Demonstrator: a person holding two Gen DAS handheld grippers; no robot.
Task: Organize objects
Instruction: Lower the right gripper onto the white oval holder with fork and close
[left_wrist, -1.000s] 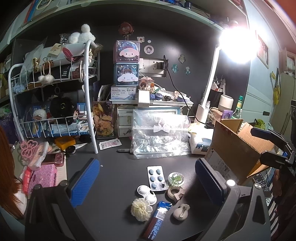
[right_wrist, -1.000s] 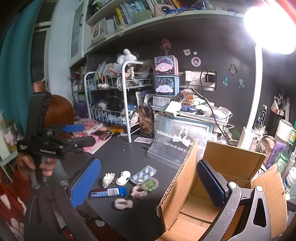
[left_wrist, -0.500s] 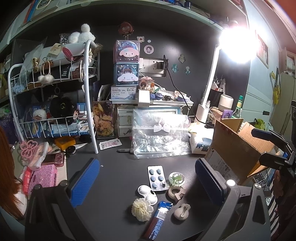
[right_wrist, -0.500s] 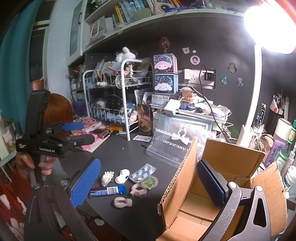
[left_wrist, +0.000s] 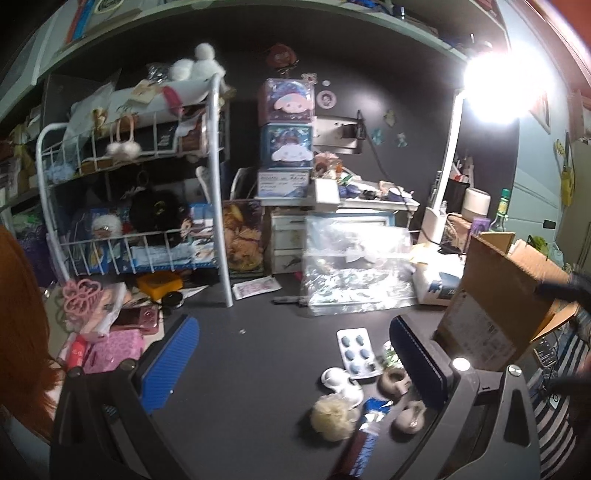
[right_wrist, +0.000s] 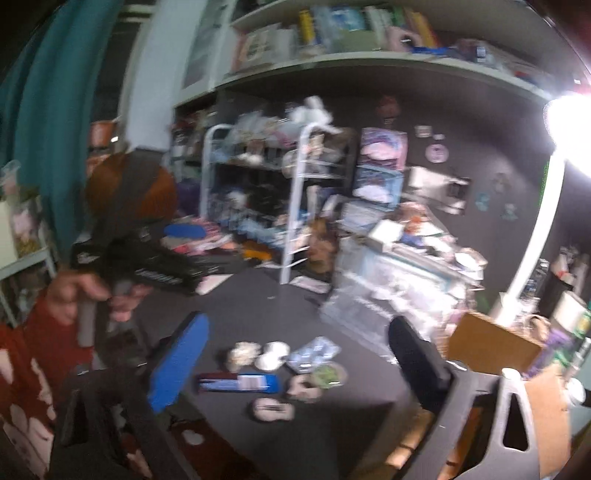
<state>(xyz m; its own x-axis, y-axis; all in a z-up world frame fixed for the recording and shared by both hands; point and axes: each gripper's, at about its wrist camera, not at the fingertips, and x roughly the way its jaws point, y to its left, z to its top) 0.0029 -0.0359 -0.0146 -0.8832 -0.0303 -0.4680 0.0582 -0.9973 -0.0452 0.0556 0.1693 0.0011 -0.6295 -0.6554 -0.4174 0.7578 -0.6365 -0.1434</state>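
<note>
Small items lie on the dark desk: a blue pill blister (left_wrist: 357, 351), a white case (left_wrist: 341, 382), a cream puff (left_wrist: 330, 419), a blue wrapper bar (left_wrist: 364, 439), a beige tape roll (left_wrist: 394, 380) and a beige holder (left_wrist: 408, 415). My left gripper (left_wrist: 291, 363) is open and empty above the desk, left of them. My right gripper (right_wrist: 301, 365) is open and empty over the same cluster: the bar (right_wrist: 238, 382), the blister (right_wrist: 314, 352) and a green-filled cup (right_wrist: 327, 374). The right view is blurred. An open cardboard box (left_wrist: 498, 306) stands at the right.
A white wire rack (left_wrist: 147, 206) full of toys stands at the back left. Stacked character boxes (left_wrist: 286, 125) and a clear bag (left_wrist: 354, 273) stand at the back. A lamp (left_wrist: 443, 184) glares at the right. Pink clutter (left_wrist: 110, 332) lies at the left edge.
My right gripper has swung left, off the cardboard box and over the small items; its view is blurred. My left gripper has shifted left, so the items sit further right.
</note>
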